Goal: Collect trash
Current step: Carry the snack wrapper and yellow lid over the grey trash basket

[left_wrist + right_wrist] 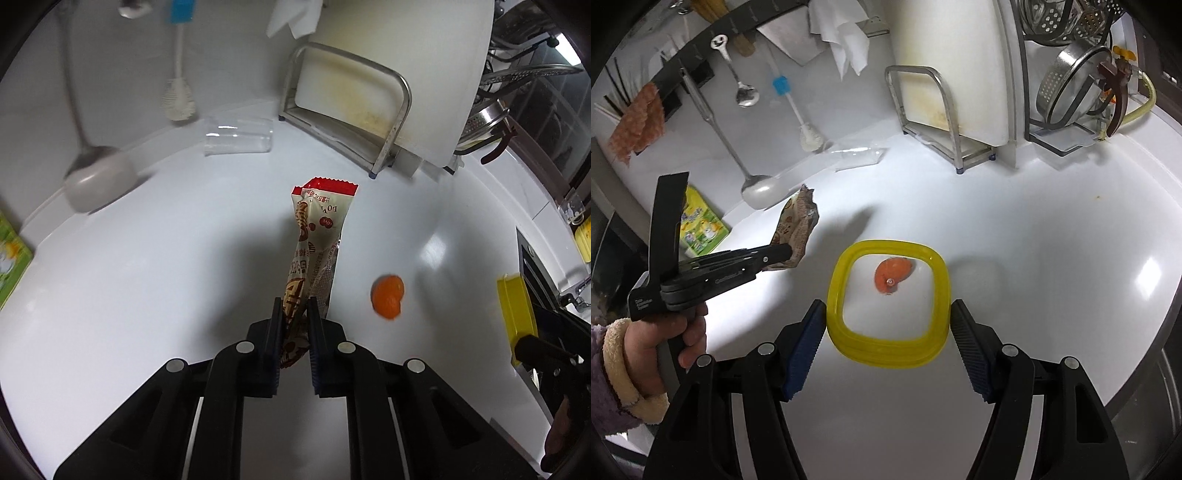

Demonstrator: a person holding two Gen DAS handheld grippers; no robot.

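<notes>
My left gripper (293,306) is shut on the lower end of a beige and red snack wrapper (319,229), which stands up out of the jaws above the white counter (147,277). In the right wrist view a hand holds that gripper (786,254) at the left, the wrapper (798,225) sticking out of it. An orange peel piece (387,296) lies on the counter to the wrapper's right. My right gripper (887,306) clasps a clear container with a yellow rim (886,354) by its two sides. The peel (892,275) shows through the container.
A clear plastic cup (238,137) lies on its side near the back wall. A ladle (98,184) and a bottle brush (179,96) hang at the left. A cutting board in a metal rack (347,96) and a dish rack with a colander (1071,81) stand behind. A green packet (11,258) lies far left.
</notes>
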